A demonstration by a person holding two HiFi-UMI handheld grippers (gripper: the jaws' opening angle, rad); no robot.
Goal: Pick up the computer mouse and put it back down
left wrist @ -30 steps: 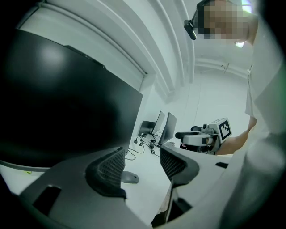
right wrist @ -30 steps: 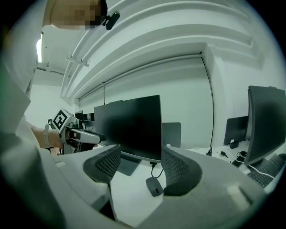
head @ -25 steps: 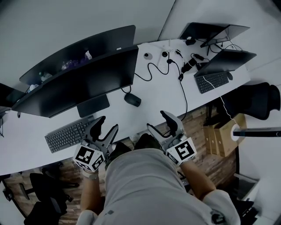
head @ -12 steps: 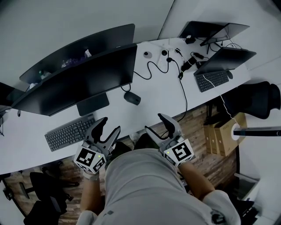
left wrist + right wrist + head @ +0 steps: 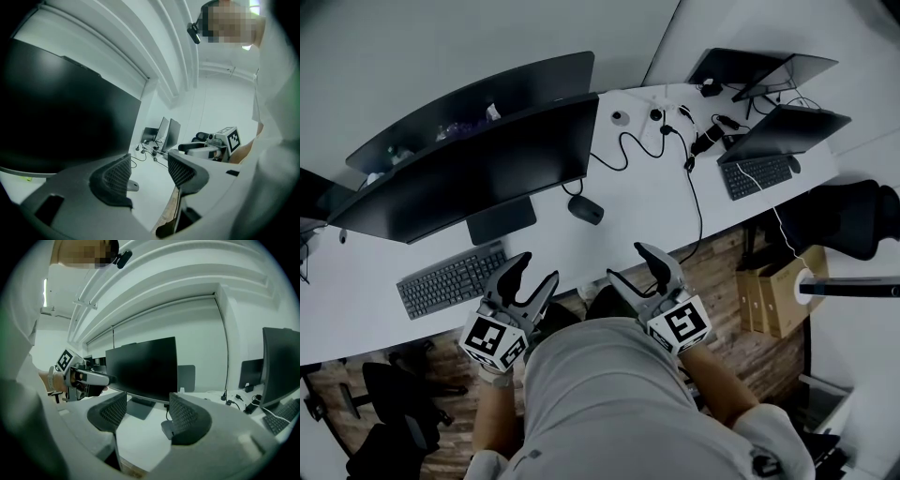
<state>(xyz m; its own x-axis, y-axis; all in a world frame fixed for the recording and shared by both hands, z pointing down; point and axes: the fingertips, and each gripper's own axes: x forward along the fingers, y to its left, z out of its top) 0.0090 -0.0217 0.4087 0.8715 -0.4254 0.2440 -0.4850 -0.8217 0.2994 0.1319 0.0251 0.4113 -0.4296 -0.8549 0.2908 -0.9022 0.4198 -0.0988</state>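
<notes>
The dark computer mouse lies on the white desk, just right of the monitor's foot, with its cable running to the back. Both grippers hang at the desk's near edge, in front of the person's body and well short of the mouse. My left gripper is open and empty, near the keyboard's right end. My right gripper is open and empty too. In the right gripper view the mouse shows low on the desk, partly behind the right jaw of my right gripper. My left gripper points along the desk.
Two large black monitors stand at the back left, a keyboard in front of them. Cables cross the desk's middle. Laptops and a second keyboard sit far right. A chair and cardboard boxes stand beside the desk.
Both grippers stay open near the desk edge. The right one has drifted slightly left. The mouse has not moved.
</notes>
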